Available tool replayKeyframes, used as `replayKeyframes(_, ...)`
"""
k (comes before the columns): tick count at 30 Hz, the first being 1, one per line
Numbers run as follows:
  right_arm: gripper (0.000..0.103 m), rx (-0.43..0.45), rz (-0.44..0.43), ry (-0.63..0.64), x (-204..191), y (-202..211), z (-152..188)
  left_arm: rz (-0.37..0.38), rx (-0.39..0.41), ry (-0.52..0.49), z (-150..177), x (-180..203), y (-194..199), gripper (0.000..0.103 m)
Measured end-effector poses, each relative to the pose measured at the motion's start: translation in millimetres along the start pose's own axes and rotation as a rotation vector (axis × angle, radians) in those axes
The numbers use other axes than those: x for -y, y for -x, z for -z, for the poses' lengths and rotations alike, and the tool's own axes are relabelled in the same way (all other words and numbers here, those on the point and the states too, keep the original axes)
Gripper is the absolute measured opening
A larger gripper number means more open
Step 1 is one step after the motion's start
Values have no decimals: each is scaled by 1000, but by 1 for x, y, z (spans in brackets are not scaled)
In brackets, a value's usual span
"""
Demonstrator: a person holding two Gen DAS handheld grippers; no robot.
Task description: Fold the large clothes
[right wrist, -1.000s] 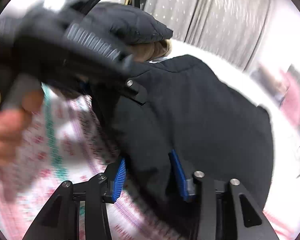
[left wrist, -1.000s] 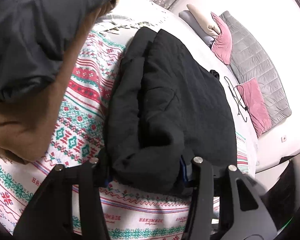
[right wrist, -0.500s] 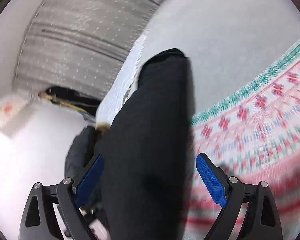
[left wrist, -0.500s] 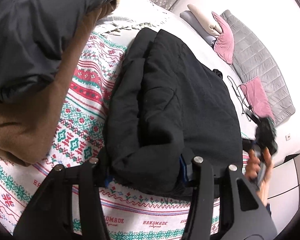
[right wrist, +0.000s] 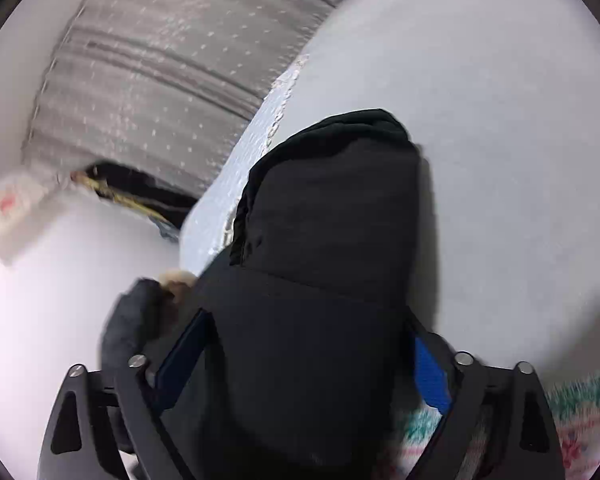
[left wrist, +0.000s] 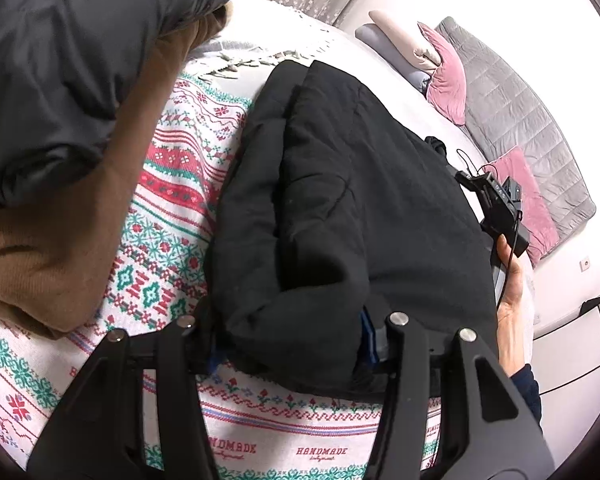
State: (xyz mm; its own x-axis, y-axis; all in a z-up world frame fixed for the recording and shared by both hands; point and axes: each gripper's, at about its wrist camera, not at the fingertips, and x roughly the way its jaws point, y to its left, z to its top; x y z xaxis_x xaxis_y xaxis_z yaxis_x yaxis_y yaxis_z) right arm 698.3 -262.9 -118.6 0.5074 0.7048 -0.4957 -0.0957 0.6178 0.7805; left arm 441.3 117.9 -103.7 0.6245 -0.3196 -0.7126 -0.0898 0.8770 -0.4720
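Folded black padded jacket (left wrist: pixel 340 208) lying on the patterned knit blanket (left wrist: pixel 172 216) near the bed's near edge; left gripper (left wrist: pixel 292 344) pinches its near fold; right gripper (right wrist: pixel 304 364), jaws closing around the far end, should bite the whole thickness squarely before lifting.

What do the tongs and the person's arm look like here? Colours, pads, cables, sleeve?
Both tongs are matte black linkage frames with silver pivot bolts and ribbed blue pads: left tongs, right tongs. Seen from the left wrist, the right unit's black body carries a thin black cable. The hand is bare, with a dark navy sleeve.
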Motion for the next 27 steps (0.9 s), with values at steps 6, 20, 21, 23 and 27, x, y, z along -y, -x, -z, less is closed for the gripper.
replayKeyframes(6,48,2,8,33,1,15,2,-28,32,-47,0,8,4,50)
replayKeyframes(20,28,134,176,360,-129,81,10,31,127,-26,-6,12,55,39)
replayKeyframes(21,28,138,178,369,-135,87,12,36,134,-29,-6,16,63,39)
replayKeyframes(23,28,153,170,390,-152,114,18,51,153,-43,-4,25,88,39)
replayKeyframes(27,28,183,127,386,-178,166,37,58,183,-101,20,50,145,39)
